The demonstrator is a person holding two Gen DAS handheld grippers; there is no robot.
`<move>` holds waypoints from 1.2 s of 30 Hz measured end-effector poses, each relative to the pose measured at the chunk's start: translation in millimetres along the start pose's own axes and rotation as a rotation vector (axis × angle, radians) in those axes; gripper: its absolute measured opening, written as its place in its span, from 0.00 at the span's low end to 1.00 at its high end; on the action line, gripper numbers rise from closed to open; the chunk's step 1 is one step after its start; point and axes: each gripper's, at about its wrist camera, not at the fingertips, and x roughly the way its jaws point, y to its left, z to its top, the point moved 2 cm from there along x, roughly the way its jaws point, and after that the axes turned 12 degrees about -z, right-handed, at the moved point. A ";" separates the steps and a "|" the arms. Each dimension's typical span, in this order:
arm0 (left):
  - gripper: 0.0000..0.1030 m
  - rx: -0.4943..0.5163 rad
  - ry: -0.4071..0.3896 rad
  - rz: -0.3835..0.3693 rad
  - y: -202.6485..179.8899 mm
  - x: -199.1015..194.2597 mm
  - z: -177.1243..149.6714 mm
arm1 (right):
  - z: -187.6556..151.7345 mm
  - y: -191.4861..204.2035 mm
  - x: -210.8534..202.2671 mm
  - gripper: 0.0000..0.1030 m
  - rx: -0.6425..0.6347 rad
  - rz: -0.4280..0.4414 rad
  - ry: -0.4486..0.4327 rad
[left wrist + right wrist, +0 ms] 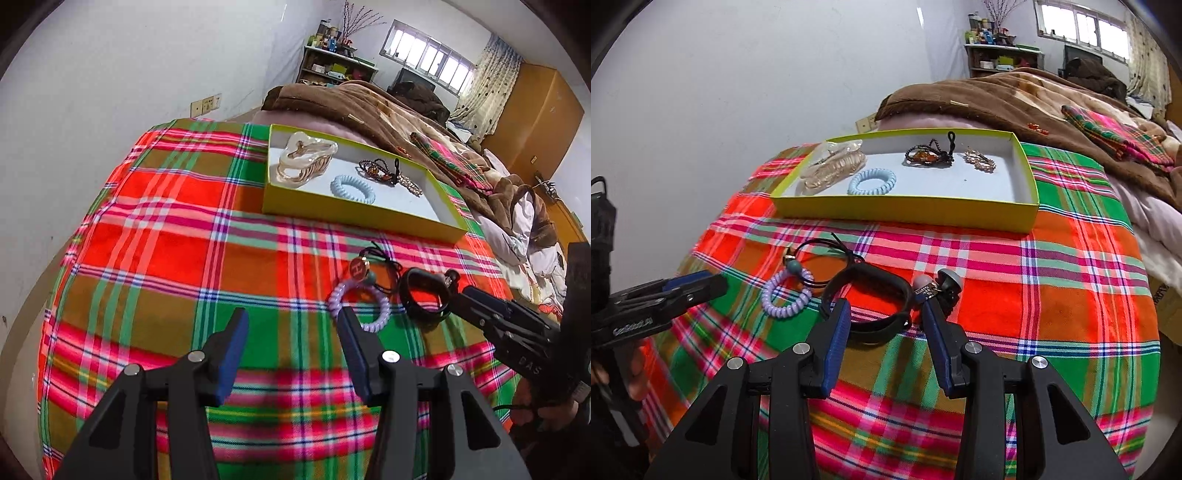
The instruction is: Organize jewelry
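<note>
L wrist cam looks fwd & down along its fingers, close over the plaid cloth (155, 206), yellow tray (354, 218) ahead-right. R wrist cam same tilt, tray (908, 214) straight ahead. Both share tray, cloth, purple coil tie (360, 306) (785, 297), & see each other's gripper

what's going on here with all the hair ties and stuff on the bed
A person is sorting jewelry and hair accessories into a yellow-green box on a plaid blanket. Already inside are a clear claw clip, a blue coil tie, a dark beaded bracelet and a gold piece. Left out in front are a purple coil tie, a black cord with an orange charm and a black band. The left gripper and right gripper are open above these, holding nothing.
</note>
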 end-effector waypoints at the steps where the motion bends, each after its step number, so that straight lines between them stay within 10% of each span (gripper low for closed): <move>1: 0.50 -0.002 0.002 0.000 1.2 -0.3 -1.2 | 0.4 1.0 1.2 0.40 -0.002 -0.011 0.002; 15: 0.51 -0.006 0.026 -0.016 5.8 4.4 -5.4 | -5.4 0.6 -2.2 0.00 -0.064 -0.074 0.013; 36: 0.51 -0.009 0.048 -0.008 6.6 12.4 -5.7 | 9.1 6.7 19.6 0.16 -0.091 -0.069 0.067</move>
